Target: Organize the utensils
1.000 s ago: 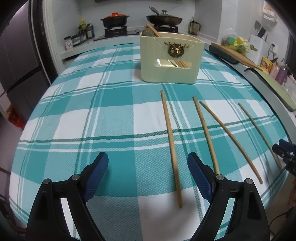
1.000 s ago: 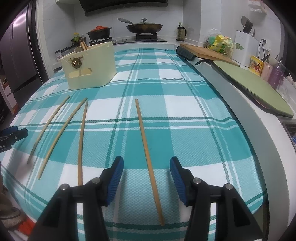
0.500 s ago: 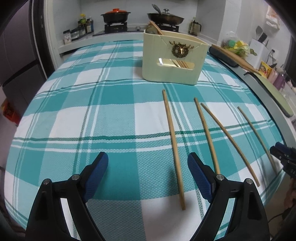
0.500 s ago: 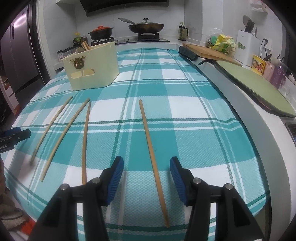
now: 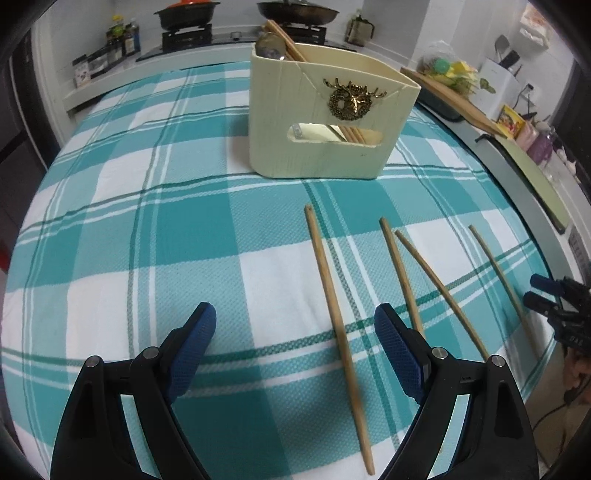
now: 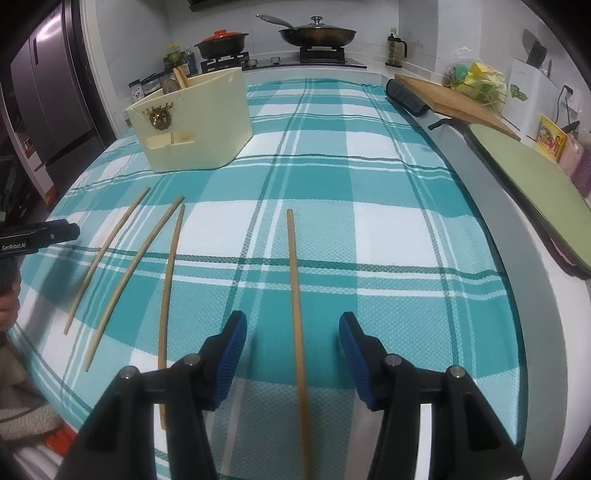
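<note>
Several wooden chopsticks lie apart on the teal checked tablecloth point(image 5: 110, 206). My left gripper point(image 5: 295, 350) is open and empty, low over the cloth; the leftmost chopstick point(image 5: 338, 332) runs between its fingers, nearer the right one. My right gripper point(image 6: 291, 354) is open and empty, with the rightmost chopstick point(image 6: 295, 295) lying between its fingers. A cream utensil holder point(image 5: 328, 122) with a gold stag emblem stands beyond the chopsticks and holds chopsticks and a spoon; it also shows in the right wrist view point(image 6: 195, 125).
A stove with a red-lidded pot point(image 6: 221, 40) and a pan point(image 6: 317, 35) stands at the back. A wooden board point(image 6: 454, 99) and a green mat point(image 6: 528, 184) lie on the counter right of the cloth. A fridge point(image 6: 48, 92) stands left.
Both grippers have moved forward toward the holder and lower over the cloth. The chopsticks have not moved.
</note>
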### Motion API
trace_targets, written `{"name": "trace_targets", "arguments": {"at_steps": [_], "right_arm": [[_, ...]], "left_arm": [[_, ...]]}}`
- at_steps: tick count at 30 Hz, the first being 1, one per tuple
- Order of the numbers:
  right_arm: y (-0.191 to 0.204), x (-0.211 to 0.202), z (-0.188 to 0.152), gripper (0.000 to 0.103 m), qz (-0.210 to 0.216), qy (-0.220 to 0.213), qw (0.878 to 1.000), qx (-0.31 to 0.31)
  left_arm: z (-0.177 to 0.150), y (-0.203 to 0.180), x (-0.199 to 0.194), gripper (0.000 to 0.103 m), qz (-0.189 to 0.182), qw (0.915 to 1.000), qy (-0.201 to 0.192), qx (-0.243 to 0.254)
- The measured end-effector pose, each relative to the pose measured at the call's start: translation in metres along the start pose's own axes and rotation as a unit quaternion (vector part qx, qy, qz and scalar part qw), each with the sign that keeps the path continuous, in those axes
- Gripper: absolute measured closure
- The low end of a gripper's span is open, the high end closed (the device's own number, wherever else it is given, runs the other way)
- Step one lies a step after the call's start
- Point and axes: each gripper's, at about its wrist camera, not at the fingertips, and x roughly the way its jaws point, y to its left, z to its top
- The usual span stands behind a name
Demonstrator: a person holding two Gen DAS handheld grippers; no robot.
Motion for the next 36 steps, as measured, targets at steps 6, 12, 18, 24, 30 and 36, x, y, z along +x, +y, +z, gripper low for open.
{"name": "trace_targets", "arguments": {"at_steps": [6, 12, 18, 24, 30, 36], "right_arm": [[-0.004, 0.022, 0.021, 0.05, 0.014, 0.023, 1.0, -0.014], [0.0, 0.055, 0.037, 0.05, 0.02, 0.053, 0.998, -0.027], [0.015, 0.079, 0.062, 0.055, 0.0, 0.061, 0.996, -0.068], [0.02, 0.089, 0.082, 0.097, -0.007, 0.068, 0.995, -0.075], [0.012, 0.053, 0.084, 0.097, 0.031, 0.011, 0.999, -0.011], [0.015, -0.021, 0.088, 0.097, 0.066, -0.077, 0.995, 0.02]], "left_arm": [[0.016, -0.003, 0.038, 0.016, 0.038, 0.9989, 0.024, 0.017], [0.023, -0.007, 0.057, 0.019, 0.049, 0.9975, 0.039, 0.034], [0.037, -0.014, 0.065, 0.043, 0.04, 0.997, 0.046, 0.047], [0.046, -0.018, 0.063, 0.099, 0.028, 0.9981, 0.028, 0.048], [0.04, -0.006, 0.009, 0.099, 0.009, 0.9991, -0.04, 0.013], [0.034, -0.009, -0.069, 0.099, -0.012, 0.9929, -0.118, 0.009]]}}
